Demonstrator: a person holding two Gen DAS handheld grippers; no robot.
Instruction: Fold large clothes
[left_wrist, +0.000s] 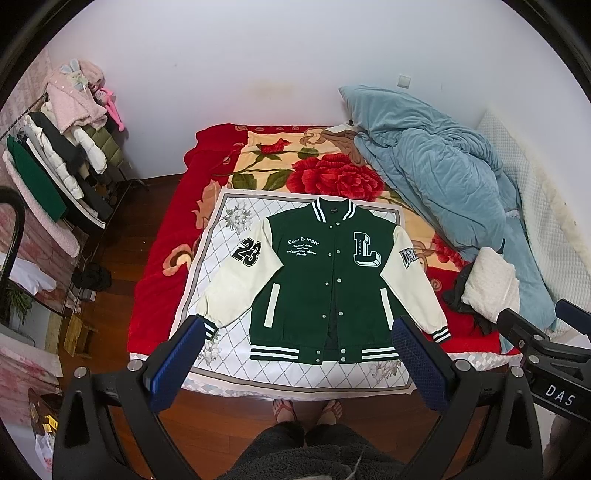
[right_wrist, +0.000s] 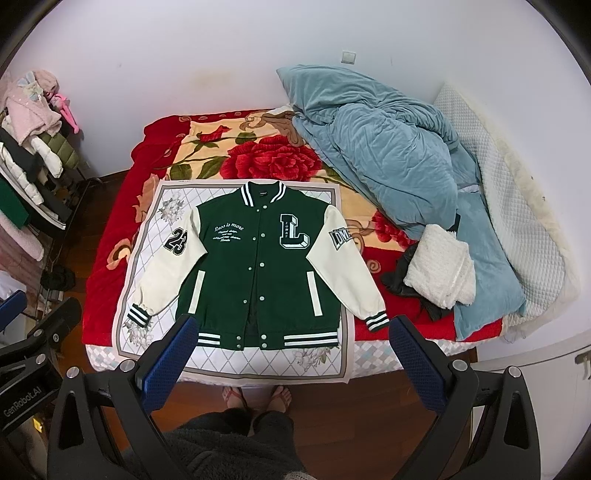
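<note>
1. The varsity jacket (left_wrist: 328, 280) lies face up on the near part of the bed, collar toward the far wall and hem toward the person. It is snapped shut down the front and smoothed flat, which I take as the starting layout for a fold, since no part has been turned over yet.
2. Both cream sleeves are spread out and down from the shoulders: the left sleeve (left_wrist: 236, 280) with the "23" patch, the right sleeve (left_wrist: 413, 280) with a lettered patch. Spread like this, each cuff is easy to pick up and carry across the green body.
3. Under the jacket is a white diamond-patterned mat (left_wrist: 207, 266), probably laid there to give a smooth, clean surface over the red rose blanket (left_wrist: 332, 173).
4. The left tool (left_wrist: 299, 354) hangs above the near edge of the bed with its blue pads wide apart, gripping nothing.
5. The right tool (right_wrist: 291, 350) is beside it at a similar height, equally wide open and empty. Both look poised over the hem, well apart from the cloth.
6. A rumpled blue duvet (left_wrist: 443, 177) and a folded white towel (left_wrist: 487, 284) are pushed to the right, likely to leave working room.
7. A clothes rack (left_wrist: 62, 155) stands at the far left on the wooden floor.
</note>
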